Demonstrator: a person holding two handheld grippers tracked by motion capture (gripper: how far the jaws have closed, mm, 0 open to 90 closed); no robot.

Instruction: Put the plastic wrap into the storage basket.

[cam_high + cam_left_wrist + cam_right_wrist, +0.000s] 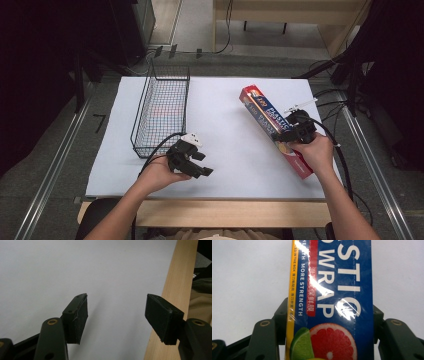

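Observation:
A long red and blue plastic wrap box (272,125) lies slantwise at the right of the white table. My right gripper (295,131) is shut on it near its middle. In the right gripper view the box (332,302) runs up between the two jaws, which press on its sides. A black wire basket (162,110) stands at the left of the table, with nothing in it. My left gripper (200,162) hovers just in front of the basket's near end, open, with nothing between its fingers (80,317).
The white table cover (220,150) ends at a wooden front edge (230,212), which also shows at the right of the left gripper view (172,302). Cables trail from both grippers. Dark equipment stands beyond the table on both sides.

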